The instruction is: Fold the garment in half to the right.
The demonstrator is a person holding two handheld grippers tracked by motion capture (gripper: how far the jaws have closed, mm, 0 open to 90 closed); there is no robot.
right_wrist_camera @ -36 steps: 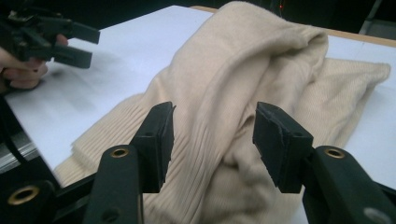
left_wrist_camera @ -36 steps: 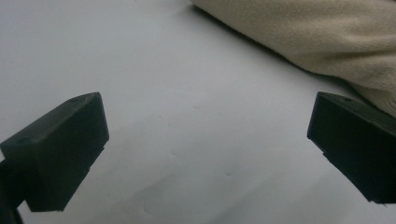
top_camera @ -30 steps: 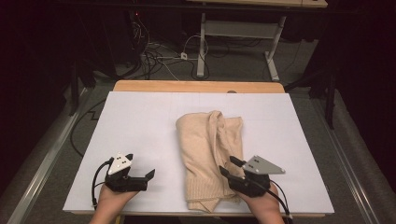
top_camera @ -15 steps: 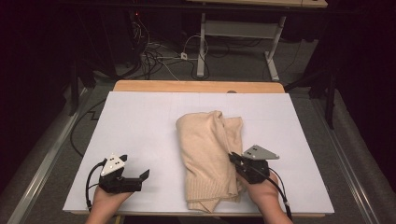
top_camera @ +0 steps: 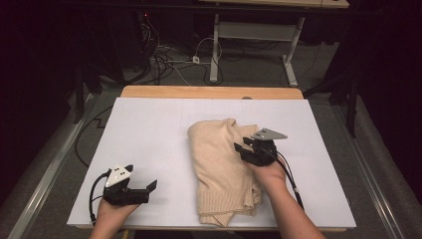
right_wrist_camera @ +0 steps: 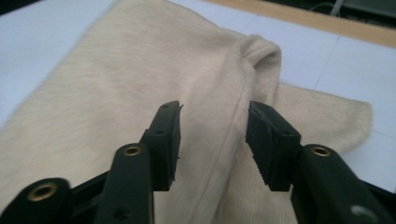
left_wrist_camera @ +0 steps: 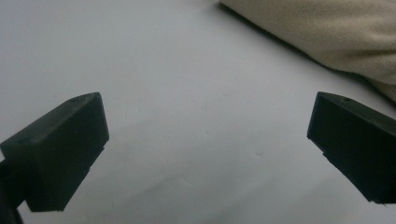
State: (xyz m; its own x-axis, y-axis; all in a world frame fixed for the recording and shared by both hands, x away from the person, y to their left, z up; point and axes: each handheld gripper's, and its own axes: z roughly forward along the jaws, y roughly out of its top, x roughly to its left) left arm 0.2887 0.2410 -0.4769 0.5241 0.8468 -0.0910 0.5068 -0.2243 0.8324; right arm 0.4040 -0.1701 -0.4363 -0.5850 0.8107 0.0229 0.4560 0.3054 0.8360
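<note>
Sweater (top_camera: 224,169) on white tabletop (top_camera: 149,134); cables (top_camera: 169,62) on floor behind.

Your white surface (top_camera: 149,134) is lit evenly from overhead, almost glaring, while the room behind goes near black. Shadows are soft and short. In the left gripper view the close-up fingers (left_wrist_camera: 60,149) look mushy and out of focus, and the right gripper view blurs slightly at the bottom.

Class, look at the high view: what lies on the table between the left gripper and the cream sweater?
Nothing: between the left gripper and the cream sweater there is just bare white table surface, seen in the high view and the left gripper view.
</note>
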